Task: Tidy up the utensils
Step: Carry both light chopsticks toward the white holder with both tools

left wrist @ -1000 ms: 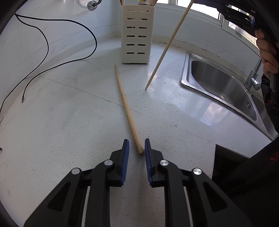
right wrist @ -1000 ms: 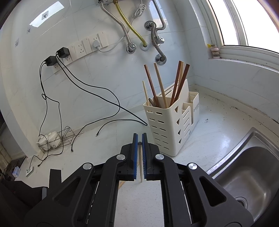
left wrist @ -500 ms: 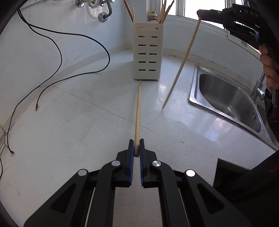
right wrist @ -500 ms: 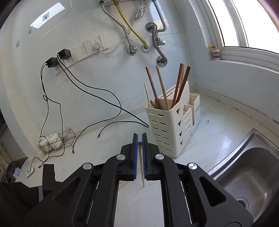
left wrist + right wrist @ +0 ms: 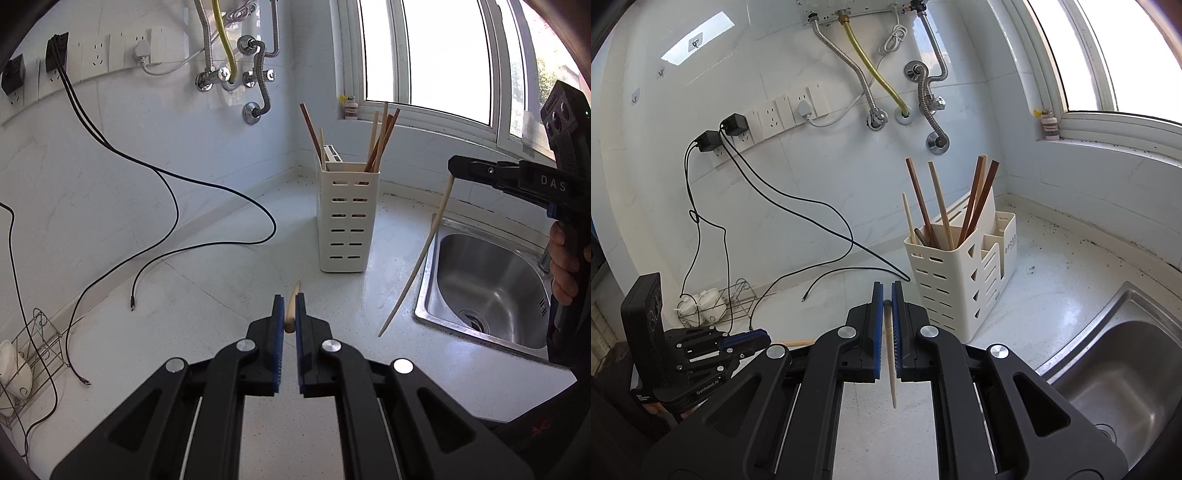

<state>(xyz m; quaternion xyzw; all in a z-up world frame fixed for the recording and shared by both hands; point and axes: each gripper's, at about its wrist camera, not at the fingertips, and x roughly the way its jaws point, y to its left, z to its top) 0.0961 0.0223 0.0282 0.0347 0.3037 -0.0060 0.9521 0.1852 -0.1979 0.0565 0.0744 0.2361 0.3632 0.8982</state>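
Observation:
My left gripper [image 5: 290, 314] is shut on a light wooden chopstick [image 5: 291, 310], lifted off the counter and pointing toward the white slotted utensil holder [image 5: 347, 221]. My right gripper [image 5: 886, 301] is shut on a pale chopstick [image 5: 890, 365] that hangs down, tip above the counter. In the left wrist view the right gripper [image 5: 452, 168] holds that chopstick [image 5: 417, 266] to the right of the holder, above the sink's edge. The holder [image 5: 956, 280] has several chopsticks standing in it. In the right wrist view the left gripper [image 5: 764, 338] is low at the left.
A steel sink [image 5: 487, 291] is set in the counter at the right. Black cables [image 5: 207, 221] trail from wall sockets over the white counter [image 5: 184, 332]. A wire rack with white cups [image 5: 713, 302] stands at the left wall. A window lies behind the holder.
My left gripper shut on the chopstick on the counter and lifted it, tilting up toward the holder. My right gripper held its chopstick and shifted little.

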